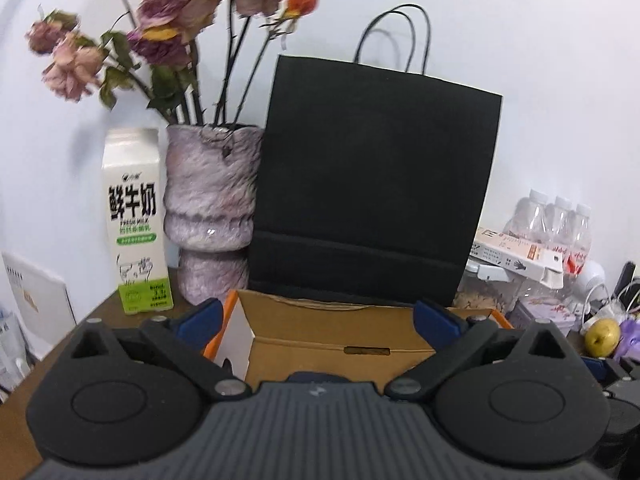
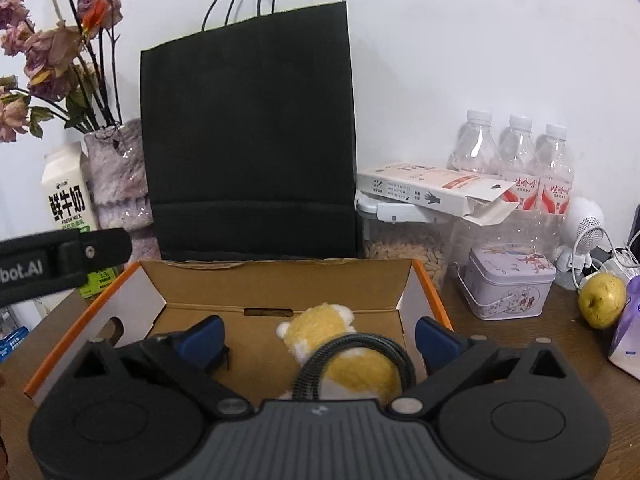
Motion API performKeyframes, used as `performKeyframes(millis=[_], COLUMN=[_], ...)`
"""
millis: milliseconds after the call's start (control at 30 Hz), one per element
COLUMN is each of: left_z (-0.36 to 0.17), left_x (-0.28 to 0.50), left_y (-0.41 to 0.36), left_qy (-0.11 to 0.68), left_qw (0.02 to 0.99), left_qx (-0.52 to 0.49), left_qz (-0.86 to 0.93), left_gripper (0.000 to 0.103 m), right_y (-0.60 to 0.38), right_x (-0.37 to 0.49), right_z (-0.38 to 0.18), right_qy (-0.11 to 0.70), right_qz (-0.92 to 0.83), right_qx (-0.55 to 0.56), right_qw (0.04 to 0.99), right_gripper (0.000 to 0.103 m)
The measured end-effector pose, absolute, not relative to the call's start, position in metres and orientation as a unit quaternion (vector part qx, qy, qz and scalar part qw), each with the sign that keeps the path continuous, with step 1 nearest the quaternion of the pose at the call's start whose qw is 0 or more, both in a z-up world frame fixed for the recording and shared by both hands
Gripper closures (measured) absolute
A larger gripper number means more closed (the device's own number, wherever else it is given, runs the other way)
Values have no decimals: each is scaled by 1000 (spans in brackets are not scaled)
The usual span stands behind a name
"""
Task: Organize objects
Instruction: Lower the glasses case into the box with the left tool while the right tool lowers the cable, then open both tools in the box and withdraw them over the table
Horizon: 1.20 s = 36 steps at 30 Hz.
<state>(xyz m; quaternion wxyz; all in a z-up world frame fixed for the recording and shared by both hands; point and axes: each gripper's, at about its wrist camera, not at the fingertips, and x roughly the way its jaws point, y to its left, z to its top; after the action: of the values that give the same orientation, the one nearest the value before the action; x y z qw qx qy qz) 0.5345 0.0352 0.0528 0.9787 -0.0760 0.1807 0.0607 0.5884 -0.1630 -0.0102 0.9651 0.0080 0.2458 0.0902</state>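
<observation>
An open cardboard box [image 2: 280, 284] with orange edges stands on the brown table in front of a black paper bag [image 2: 248, 140]. A yellow and white plush toy [image 2: 352, 376] lies inside it, with a black ribbed hose loop [image 2: 352, 342] lying over the toy. My right gripper [image 2: 320, 332] hangs open over the box; its blue pads stand wide on either side of the toy and touch nothing. My left gripper [image 1: 320, 314] is also open, with nothing between its fingers, over the box [image 1: 304, 344] on its left side. Its black body [image 2: 64, 260] shows in the right wrist view.
Left of the bag stand a furry vase of dried roses [image 1: 212, 216] and a milk carton [image 1: 136, 220]. On the right are three water bottles [image 2: 516, 160], a white glove box [image 2: 436, 188], a grain container [image 2: 404, 248], a lilac tin [image 2: 508, 284], an apple [image 2: 602, 300] and cables.
</observation>
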Motion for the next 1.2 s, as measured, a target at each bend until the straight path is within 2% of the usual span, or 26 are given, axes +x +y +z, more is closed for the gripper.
performKeyframes(millis=[267, 667, 1200], left_z=[65, 71, 25], left_x=[504, 420, 313], left_y=[39, 41, 48], left_qy=[166, 142, 145], left_qw=[981, 986, 988], left_qx=[-85, -76, -38], left_qz=[54, 32, 27], left_gripper=[0, 0, 0], right_y=[-161, -169, -186], right_x=[565, 485, 346], right_z=[6, 22, -16], right_qy=[228, 189, 113], right_qz=[100, 110, 145], right_qx=[-1, -29, -48], right_qw=[968, 975, 982], right_gripper=[1, 0, 0])
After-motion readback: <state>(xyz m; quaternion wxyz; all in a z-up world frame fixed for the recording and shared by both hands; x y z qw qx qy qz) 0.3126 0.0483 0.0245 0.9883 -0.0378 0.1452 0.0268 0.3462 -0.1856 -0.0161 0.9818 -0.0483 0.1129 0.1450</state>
